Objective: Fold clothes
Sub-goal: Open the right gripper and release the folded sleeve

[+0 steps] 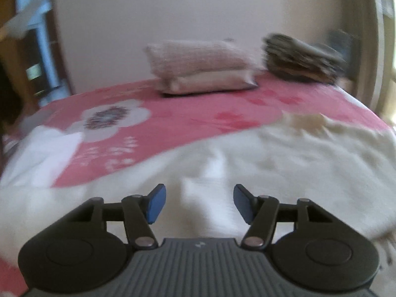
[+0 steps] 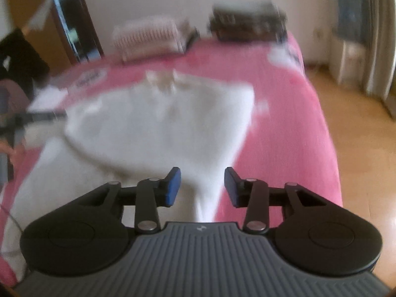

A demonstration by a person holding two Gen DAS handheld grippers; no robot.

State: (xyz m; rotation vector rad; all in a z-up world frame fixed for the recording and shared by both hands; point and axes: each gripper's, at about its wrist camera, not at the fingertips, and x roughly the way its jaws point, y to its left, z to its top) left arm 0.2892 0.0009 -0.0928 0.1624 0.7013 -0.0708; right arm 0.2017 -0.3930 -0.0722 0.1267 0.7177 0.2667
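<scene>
**Between folds: white garment on the bed**

The white garment lies spread on the pink bedspread. Left hand-held gripper and right hand-held gripper hover parted, gripping nothing. Next move, likely: pinch an edge and fold.

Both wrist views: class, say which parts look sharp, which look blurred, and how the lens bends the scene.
Left wrist view: left gripper sharp, cream garment and pillow smeared, bed edge bowed. Right wrist view: right gripper crisp, garment heavily smeared, wooden floor curving away.
</scene>
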